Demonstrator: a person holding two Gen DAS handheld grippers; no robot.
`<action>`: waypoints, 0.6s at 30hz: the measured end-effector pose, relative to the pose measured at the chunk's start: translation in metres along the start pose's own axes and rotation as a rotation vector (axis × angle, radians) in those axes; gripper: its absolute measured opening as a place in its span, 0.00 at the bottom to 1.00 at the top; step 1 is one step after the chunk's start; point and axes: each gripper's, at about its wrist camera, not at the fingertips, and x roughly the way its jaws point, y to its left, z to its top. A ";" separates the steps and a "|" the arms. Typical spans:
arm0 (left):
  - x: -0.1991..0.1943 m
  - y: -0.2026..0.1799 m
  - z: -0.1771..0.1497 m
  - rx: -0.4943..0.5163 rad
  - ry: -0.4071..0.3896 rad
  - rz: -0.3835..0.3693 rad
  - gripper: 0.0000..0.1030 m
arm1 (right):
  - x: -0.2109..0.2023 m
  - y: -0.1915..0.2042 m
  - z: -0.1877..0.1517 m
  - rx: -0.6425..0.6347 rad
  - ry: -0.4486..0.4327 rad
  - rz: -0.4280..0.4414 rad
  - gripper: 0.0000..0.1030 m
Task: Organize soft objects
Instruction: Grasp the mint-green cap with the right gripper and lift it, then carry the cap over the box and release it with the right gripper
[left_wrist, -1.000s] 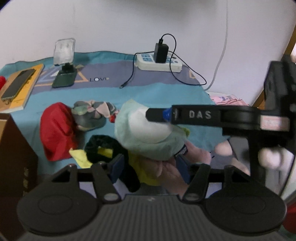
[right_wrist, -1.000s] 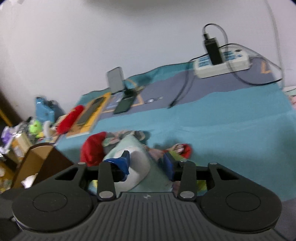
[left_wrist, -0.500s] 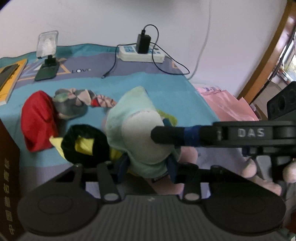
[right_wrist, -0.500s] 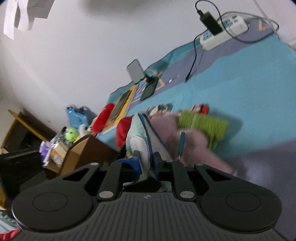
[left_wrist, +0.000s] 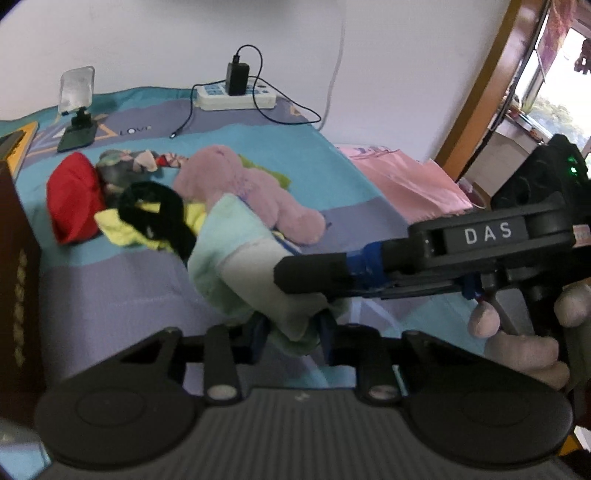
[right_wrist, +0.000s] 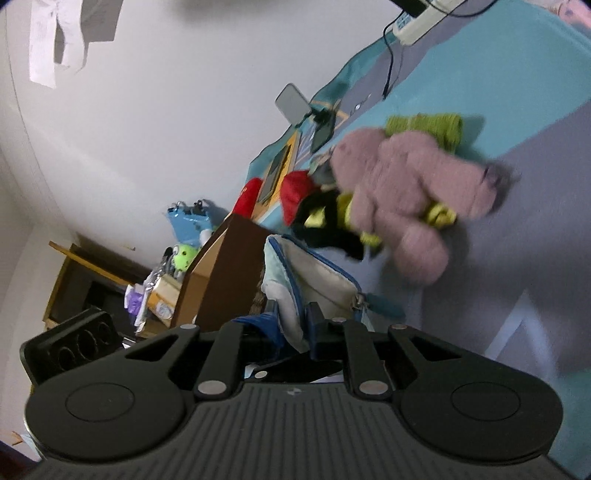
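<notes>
A pale green and white soft pouch (left_wrist: 243, 266) with blue trim is lifted above the bed. My left gripper (left_wrist: 293, 332) is shut on its lower end. My right gripper (right_wrist: 293, 321) is shut on the same pouch (right_wrist: 317, 280); in the left wrist view its fingers (left_wrist: 314, 273) reach in from the right. A pink plush toy (left_wrist: 251, 192) lies on the bed, also in the right wrist view (right_wrist: 406, 184). Beside it lie a black band (left_wrist: 155, 210), yellow cloth (left_wrist: 122, 229), a red cloth (left_wrist: 72, 199) and a patterned sock (left_wrist: 125, 166).
A brown cardboard box (left_wrist: 16, 280) stands at the left, also in the right wrist view (right_wrist: 225, 266). A power strip with charger (left_wrist: 236, 96), a phone stand (left_wrist: 77, 110) and a book (left_wrist: 16, 144) lie at the back. Pink bedding (left_wrist: 402, 177) lies to the right.
Both grippers have lifted the pouch off the pile and toward me. The pink plush toy beneath it now lies uncovered. The right gripper has tilted and risen.
</notes>
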 end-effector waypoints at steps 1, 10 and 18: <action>-0.007 -0.001 -0.004 0.006 -0.006 -0.001 0.20 | 0.000 0.004 -0.004 -0.003 0.003 0.004 0.00; -0.085 0.015 -0.019 0.040 -0.144 0.013 0.20 | 0.025 0.073 -0.022 -0.110 -0.013 0.064 0.00; -0.162 0.077 -0.019 0.015 -0.283 0.072 0.20 | 0.094 0.157 -0.022 -0.260 -0.008 0.137 0.00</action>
